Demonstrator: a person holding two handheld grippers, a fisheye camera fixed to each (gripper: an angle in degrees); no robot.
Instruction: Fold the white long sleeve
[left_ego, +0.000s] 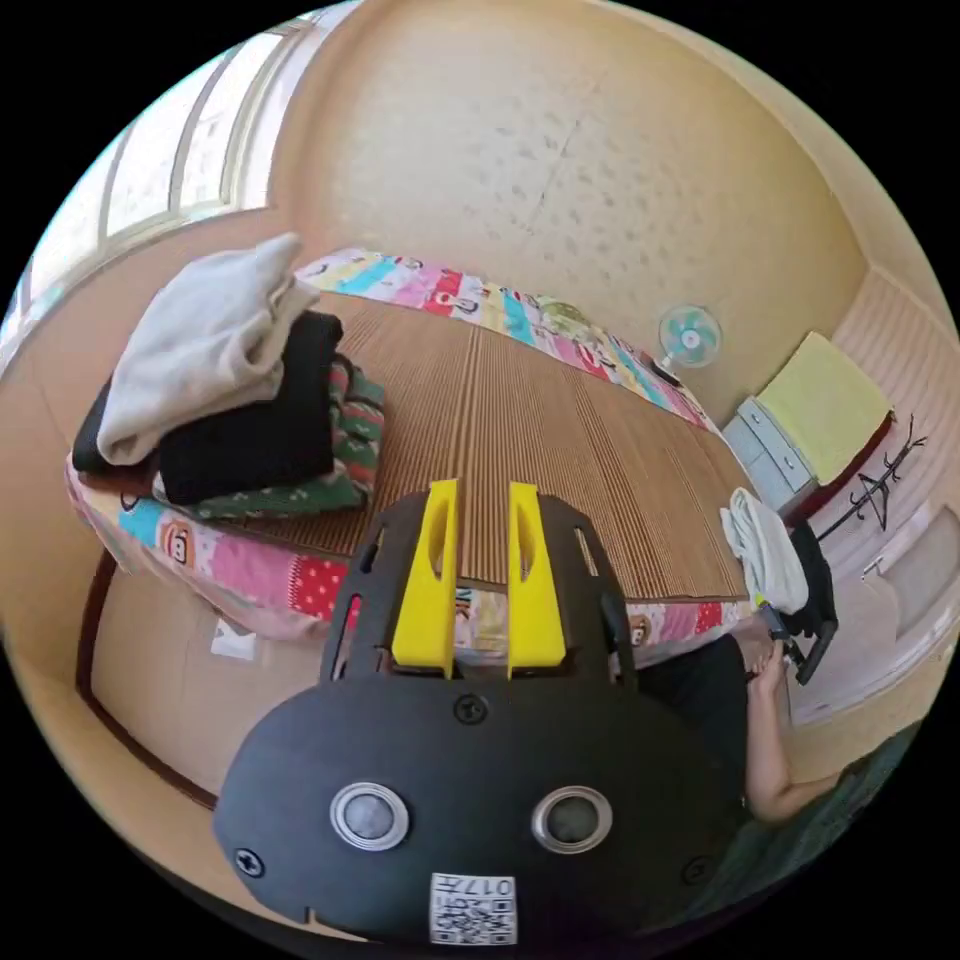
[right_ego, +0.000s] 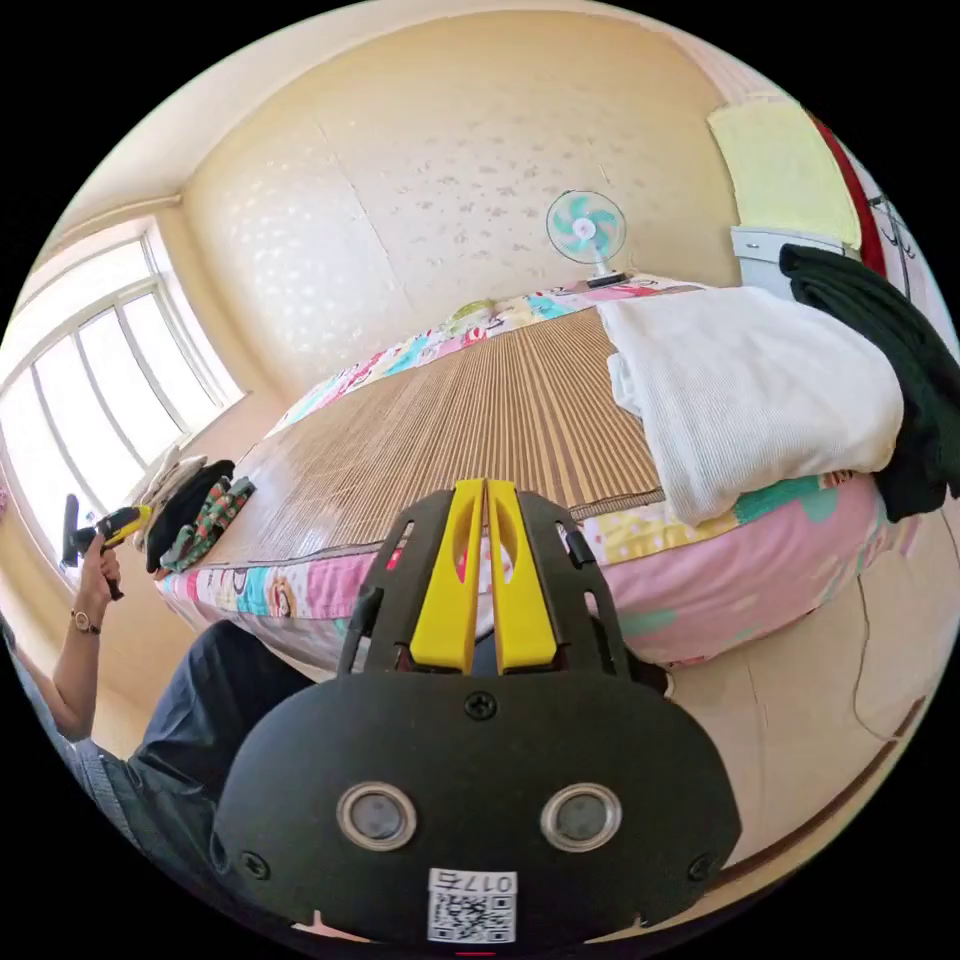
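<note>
You are holding the left gripper (left_ego: 480, 500) with fingers parted and the right gripper (right_ego: 485, 500) with fingers closed on nothing, while the white long sleeve (right_ego: 750, 390) is lying bunched at the bed (right_ego: 700, 580) edge against a dark garment (right_ego: 890, 350), risking grabbing both.

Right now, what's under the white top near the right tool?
The white top lies on the bamboo mat, hanging over the quilt. A dark garment sits beside it. Anything beneath its folds is covered.
</note>
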